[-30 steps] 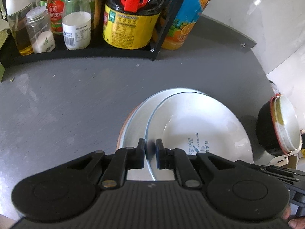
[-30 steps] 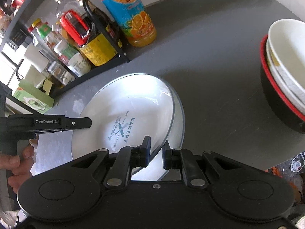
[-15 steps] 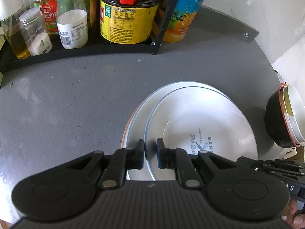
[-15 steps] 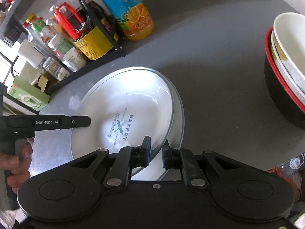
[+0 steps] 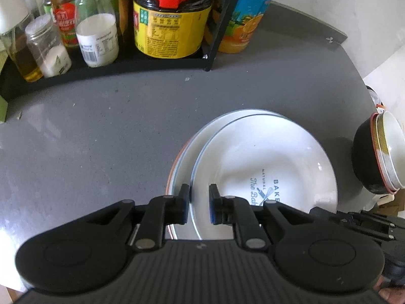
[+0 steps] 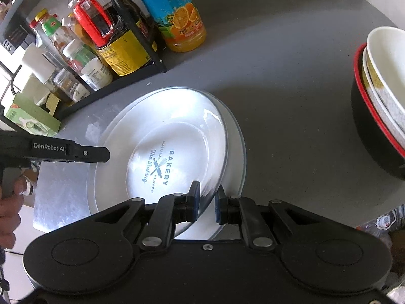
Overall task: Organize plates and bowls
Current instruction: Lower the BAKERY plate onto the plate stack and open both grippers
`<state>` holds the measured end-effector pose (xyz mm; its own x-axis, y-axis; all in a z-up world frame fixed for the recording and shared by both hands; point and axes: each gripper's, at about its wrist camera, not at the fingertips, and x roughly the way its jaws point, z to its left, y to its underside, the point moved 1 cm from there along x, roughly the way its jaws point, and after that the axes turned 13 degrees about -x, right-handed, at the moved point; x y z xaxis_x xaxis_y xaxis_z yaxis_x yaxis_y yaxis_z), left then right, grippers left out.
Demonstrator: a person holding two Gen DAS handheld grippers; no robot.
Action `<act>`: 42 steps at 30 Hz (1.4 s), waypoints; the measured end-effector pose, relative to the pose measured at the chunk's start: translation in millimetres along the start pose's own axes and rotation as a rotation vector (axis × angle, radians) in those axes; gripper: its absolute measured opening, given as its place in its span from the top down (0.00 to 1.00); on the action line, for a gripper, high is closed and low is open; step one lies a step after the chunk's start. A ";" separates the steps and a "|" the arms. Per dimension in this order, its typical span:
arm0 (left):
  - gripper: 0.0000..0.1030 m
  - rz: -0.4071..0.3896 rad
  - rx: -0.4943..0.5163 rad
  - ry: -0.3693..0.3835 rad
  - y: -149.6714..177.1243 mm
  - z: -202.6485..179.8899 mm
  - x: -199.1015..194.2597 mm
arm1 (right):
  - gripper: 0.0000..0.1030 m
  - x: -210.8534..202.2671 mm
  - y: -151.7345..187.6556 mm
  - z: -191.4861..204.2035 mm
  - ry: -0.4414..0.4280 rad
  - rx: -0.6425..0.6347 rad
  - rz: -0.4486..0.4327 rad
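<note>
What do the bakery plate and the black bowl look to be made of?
Bakery plate: likely glazed ceramic or porcelain, glossy white with sharp glare and printed blue lettering. Black bowl: smooth black outside with a red rim, possibly lacquer-style plastic or melamine; cannot tell for sure.

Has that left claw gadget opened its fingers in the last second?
Yes. The left gripper has spread its fingers: a second ago they pinched the rim of the bakery plate, now a clear gap flanks that rim.
</note>
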<state>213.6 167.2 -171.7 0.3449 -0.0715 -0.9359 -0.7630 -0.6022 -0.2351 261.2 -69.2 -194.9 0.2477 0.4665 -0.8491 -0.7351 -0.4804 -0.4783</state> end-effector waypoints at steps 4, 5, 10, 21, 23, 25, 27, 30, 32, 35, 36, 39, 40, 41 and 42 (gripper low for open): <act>0.88 -0.014 -0.025 0.008 0.5 2.7 1.7 | 0.88 0.0 0.1 -2.7 -0.008 0.021 0.000; 0.88 -0.018 -0.028 0.009 1.3 4.1 1.1 | 0.88 0.0 -0.1 -3.1 -0.009 0.028 0.002; 0.91 -0.029 -0.018 -0.002 4.0 7.0 -0.6 | 0.85 -2.0 1.5 -4.8 -0.034 0.061 0.012; 0.95 -0.050 -0.023 -0.002 2.2 7.8 -2.4 | 0.84 -15.2 7.6 -14.1 -0.075 0.127 0.012; 0.95 -0.053 -0.019 -0.004 3.0 7.2 -2.9 | 0.85 -17.0 8.9 -14.8 -0.075 0.141 0.011; 0.95 -0.055 -0.020 -0.005 3.6 6.4 -3.4 | 0.86 -18.7 10.3 -15.4 -0.071 0.155 0.011; 0.95 -0.057 -0.018 -0.005 3.6 6.1 -3.6 | 0.90 -20.1 11.8 -14.0 -0.057 0.146 0.007; 0.95 -0.057 -0.017 -0.002 3.8 6.2 -4.1 | 0.95 -20.6 13.2 -16.3 -0.046 0.156 0.009; 0.95 -0.056 -0.017 0.002 3.9 6.4 -4.6 | 0.98 -21.5 13.6 -18.6 -0.041 0.179 0.012; 0.95 -0.057 -0.012 0.003 4.7 5.1 -4.7 | 0.98 -23.1 15.1 -20.3 -0.044 0.200 0.012; 0.95 -0.060 -0.008 0.000 5.2 4.4 -4.7 | 0.98 -23.7 15.8 -21.0 -0.048 0.207 0.010; 0.95 -0.061 -0.016 0.006 6.0 5.5 -4.7 | 0.98 -24.6 17.5 -22.0 -0.062 0.228 0.002; 0.95 -0.060 -0.018 0.008 6.1 5.9 -4.8 | 0.98 -25.3 17.8 -22.2 -0.070 0.235 -0.005; 0.95 -0.057 -0.017 0.009 5.6 6.1 -4.7 | 0.98 -26.0 17.5 -21.6 -0.072 0.240 -0.008; 0.95 -0.054 -0.020 0.008 4.7 6.5 -4.7 | 0.97 -26.9 17.1 -21.1 -0.072 0.242 -0.010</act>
<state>204.9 169.9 -170.2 0.3896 -0.0455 -0.9199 -0.7323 -0.6210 -0.2794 255.3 -105.7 -185.0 0.2164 0.5260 -0.8225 -0.8646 -0.2880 -0.4117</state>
